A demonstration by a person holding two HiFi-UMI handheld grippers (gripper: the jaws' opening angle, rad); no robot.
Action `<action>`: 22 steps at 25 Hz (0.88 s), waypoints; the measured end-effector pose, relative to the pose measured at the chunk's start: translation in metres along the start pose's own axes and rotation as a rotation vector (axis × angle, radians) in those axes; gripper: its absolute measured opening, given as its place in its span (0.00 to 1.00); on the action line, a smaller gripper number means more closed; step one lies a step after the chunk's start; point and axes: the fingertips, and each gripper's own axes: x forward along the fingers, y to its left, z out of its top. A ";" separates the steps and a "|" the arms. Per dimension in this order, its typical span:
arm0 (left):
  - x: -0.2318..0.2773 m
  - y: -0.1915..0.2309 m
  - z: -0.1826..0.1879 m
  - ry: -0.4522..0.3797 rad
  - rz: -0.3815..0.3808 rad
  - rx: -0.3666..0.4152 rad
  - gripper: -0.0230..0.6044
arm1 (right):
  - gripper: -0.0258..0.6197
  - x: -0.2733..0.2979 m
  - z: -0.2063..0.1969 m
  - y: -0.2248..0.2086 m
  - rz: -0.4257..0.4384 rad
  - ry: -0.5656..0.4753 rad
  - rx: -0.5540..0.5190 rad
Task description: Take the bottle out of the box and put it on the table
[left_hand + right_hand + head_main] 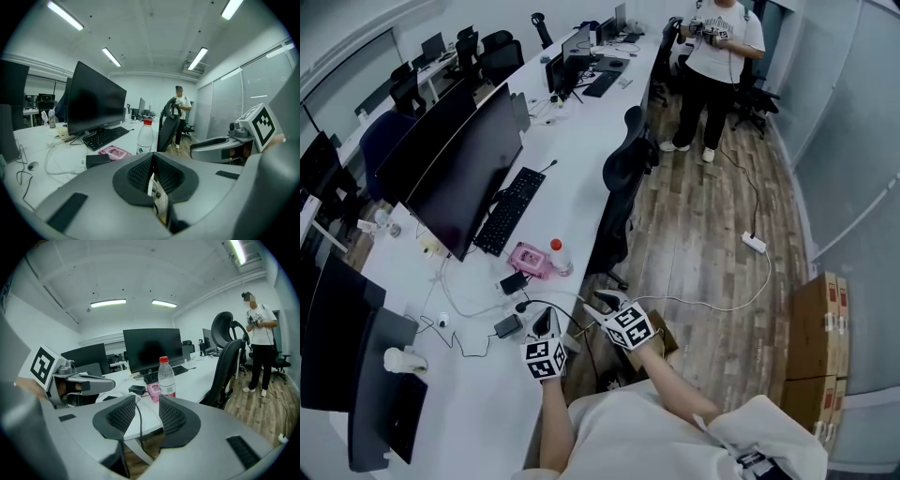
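Bottle (560,257) is already upright on the tabletop (572,141), close to the chair-side edge and just beside a pink case (528,260), so the job looks done bar backing off. Right gripper (143,411) has its fingers partly apart with nothing gripped; only a black cable (137,420) shows through the gap, beyond them. Left gripper (152,161) has fingers closed to a slit, empty. Both sit by that same edge at the person's end, apart from the bottle. What looks like the box (664,339) is on the floor under the right one. Risks as I see it:
1) The bottle is tall, narrow-based and near the edge, so a swipe from a gripper or a nudge from the chair (623,178) could tip it to the floor.
2) The cable loops right by the right fingers. Hook it while pulling away and it drags whatever it's plugged into across the tabletop, maybe into the bottle.
3) If it gets re-seated, smooth round plastic could squirt out of a half-closed pinch.

Can't tell how full it is; emptier means tippier.
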 end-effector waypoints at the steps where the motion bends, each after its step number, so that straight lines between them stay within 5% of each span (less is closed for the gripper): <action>1: -0.001 -0.001 0.000 -0.001 -0.001 0.001 0.06 | 0.33 0.000 0.000 0.001 0.000 0.000 -0.002; 22: 0.002 -0.004 0.005 -0.008 -0.009 0.007 0.06 | 0.11 -0.001 -0.003 -0.010 -0.059 -0.023 0.063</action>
